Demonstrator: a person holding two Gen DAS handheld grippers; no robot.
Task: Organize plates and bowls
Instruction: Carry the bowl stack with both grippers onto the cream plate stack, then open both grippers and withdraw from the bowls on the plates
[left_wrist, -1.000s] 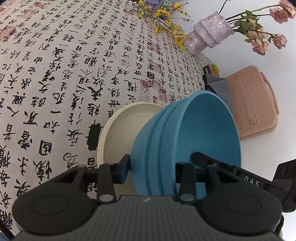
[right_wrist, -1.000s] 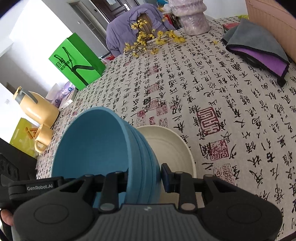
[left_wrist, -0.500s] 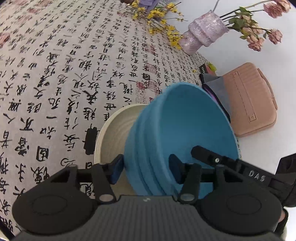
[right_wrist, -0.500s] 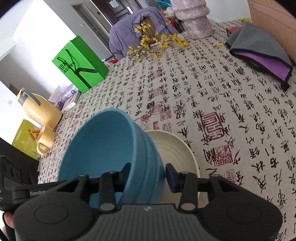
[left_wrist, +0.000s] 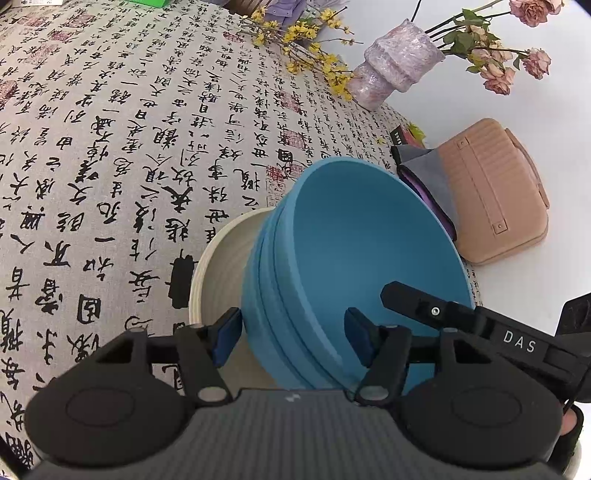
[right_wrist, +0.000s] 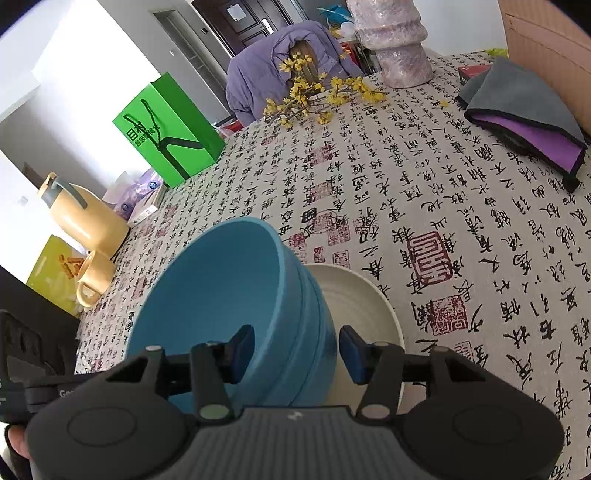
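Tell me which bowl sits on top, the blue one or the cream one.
The blue bowl: it rests tilted inside the wider cream bowl, which lies beneath it on the tablecloth.

Table: covered by a calligraphy-print tablecloth (right_wrist: 461, 206).
Walls: white wall (right_wrist: 66, 85) seen at the left.
Door: dark door (right_wrist: 240, 22) seen at the back.
Chair: draped with a purple jacket (right_wrist: 258, 77).
Light: bright daylight, cast from the left.

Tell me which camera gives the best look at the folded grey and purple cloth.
The right wrist view: the folded grey and purple cloth lies fully visible on the tablecloth. In the left wrist view the blue bowl hides most of it, leaving an edge.
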